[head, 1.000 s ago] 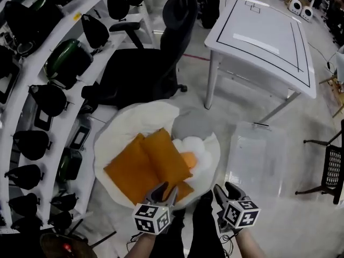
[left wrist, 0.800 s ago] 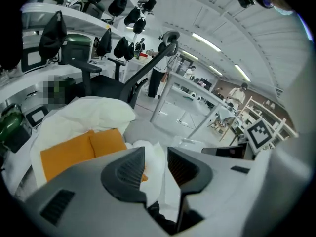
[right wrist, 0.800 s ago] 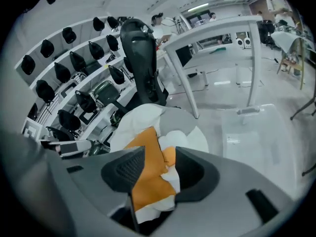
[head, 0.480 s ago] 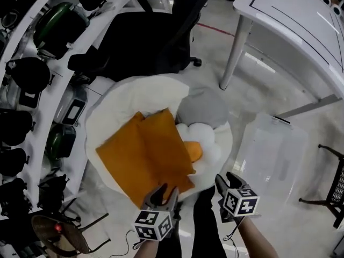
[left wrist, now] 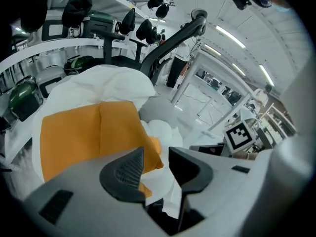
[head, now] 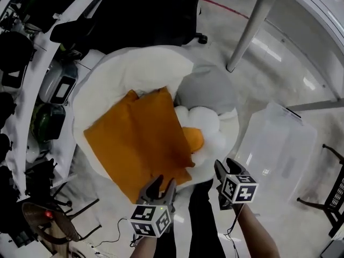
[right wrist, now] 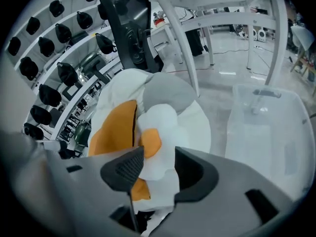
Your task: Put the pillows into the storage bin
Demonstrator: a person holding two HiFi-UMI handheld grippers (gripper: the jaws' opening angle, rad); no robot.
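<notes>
A pile of pillows lies on the floor: two orange pillows (head: 134, 144) on a big white round one (head: 134, 71), a grey pillow (head: 207, 93), and a white egg-shaped pillow (head: 201, 128) with an orange centre. The clear storage bin (head: 279, 149) stands to the right of the pile, with nothing in it. My left gripper (head: 163, 183) hovers over the near edge of the orange pillows (left wrist: 89, 132). Its jaws have just been opening and hold nothing. My right gripper (head: 224, 164) is open above the egg pillow's near edge (right wrist: 155, 127), beside the bin (right wrist: 269, 127).
A black office chair (head: 156, 15) stands behind the pile. A white table leg (head: 250, 28) comes down at the back right. Curved white shelves (head: 32, 52) with dark gear run along the left. A black mesh chair (head: 336, 192) is at the far right.
Both grippers have come down toward the pile, and the head view has closed in on it. The left jaws have spread wider. The pillows and bin have not moved.
</notes>
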